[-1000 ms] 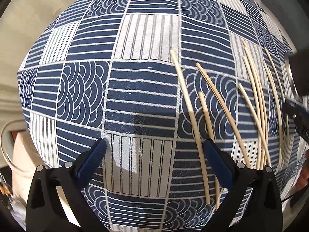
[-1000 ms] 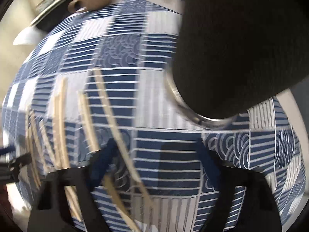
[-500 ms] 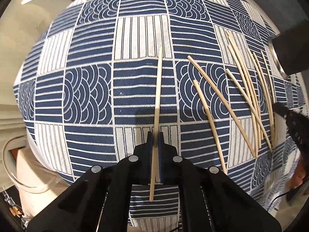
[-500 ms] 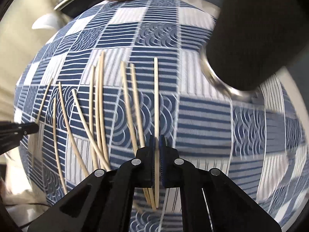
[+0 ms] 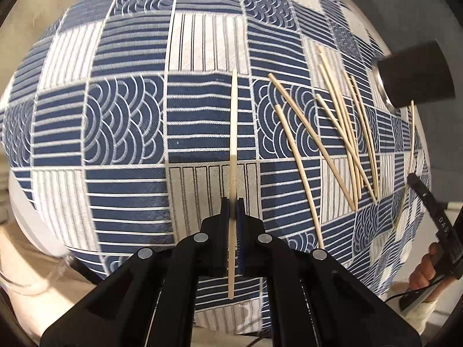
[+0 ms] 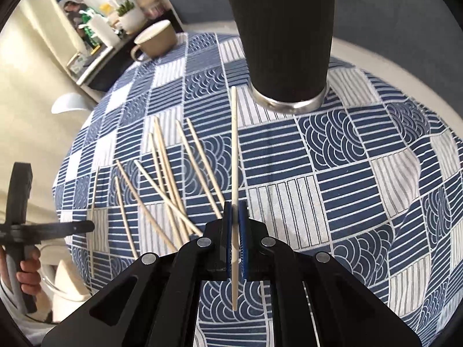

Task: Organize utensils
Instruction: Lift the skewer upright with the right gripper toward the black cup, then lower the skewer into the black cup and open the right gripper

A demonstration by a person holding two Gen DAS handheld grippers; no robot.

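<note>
My left gripper (image 5: 232, 202) is shut on one pale wooden chopstick (image 5: 233, 133), lifted above the blue and white patterned tablecloth (image 5: 130, 133). My right gripper (image 6: 235, 206) is shut on another chopstick (image 6: 235, 144), whose tip points toward the dark ribbed cup (image 6: 283, 40) with a metal base. Several loose chopsticks (image 5: 341, 133) lie fanned on the cloth, to the right in the left wrist view and as a loose pile (image 6: 167, 173) to the left in the right wrist view. The dark cup (image 5: 416, 78) shows at the right edge of the left wrist view.
A beige mug (image 6: 154, 42) stands at the far edge of the table, with a cluttered shelf (image 6: 95, 20) behind it. The other gripper and the hand holding it show at each view's edge (image 6: 20, 231) (image 5: 434, 219). The table's pale rim (image 6: 405, 66) curves behind the cup.
Both grippers went from open over the cloth to shut, each on one chopstick, and lifted it. The right one swung back from the dark cup, which now stands farther off.
</note>
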